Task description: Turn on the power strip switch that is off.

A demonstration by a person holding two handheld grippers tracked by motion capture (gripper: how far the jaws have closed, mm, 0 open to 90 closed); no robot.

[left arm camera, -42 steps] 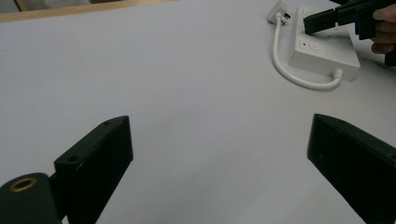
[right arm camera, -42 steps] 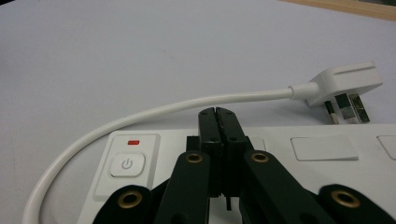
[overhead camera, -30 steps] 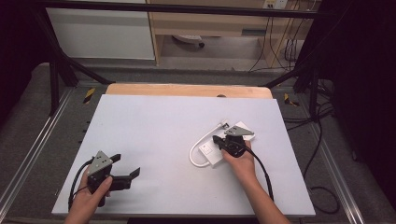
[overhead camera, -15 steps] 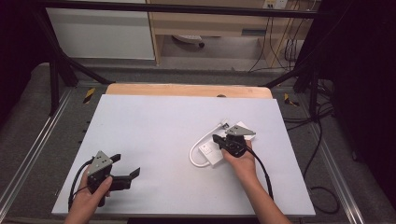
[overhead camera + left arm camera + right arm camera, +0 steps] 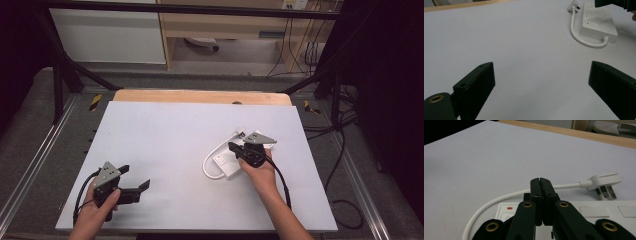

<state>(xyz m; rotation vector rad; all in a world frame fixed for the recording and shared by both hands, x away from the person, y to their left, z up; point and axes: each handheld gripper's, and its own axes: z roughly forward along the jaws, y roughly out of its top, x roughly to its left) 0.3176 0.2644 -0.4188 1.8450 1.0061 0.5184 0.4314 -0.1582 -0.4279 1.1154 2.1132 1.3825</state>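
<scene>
Dark floor and black frame rails surrounded the white counter (image 5: 165, 145) in the high view, with a wooden strip along its far edge. At the lower left of the frame the left claw (image 5: 136, 180) lay low over the counter, its jaws spread wide with nothing between them. Right of centre, the right claw (image 5: 234, 148) sat over the white power strip (image 5: 226, 163), jaws pressed together. The strip's white cord (image 5: 210, 161) looped off its left side.

From the left claw view, two black jaws rose well apart at the bottom corners over bare counter (image 5: 519, 50). The power strip (image 5: 596, 23) lay at the upper right, its cord (image 5: 584, 41) curving from the near end round to the plug (image 5: 574, 5) at the top.

From the right claw view, the right claw (image 5: 540, 185) stood at centre with its jaws closed flat against each other, holding nothing. It hung just above the power strip (image 5: 596, 213), near the switch with the red mark (image 5: 510, 208). The cord (image 5: 499, 200) ran behind the tips to the plug (image 5: 605, 181) at the right, lying on the counter.
</scene>
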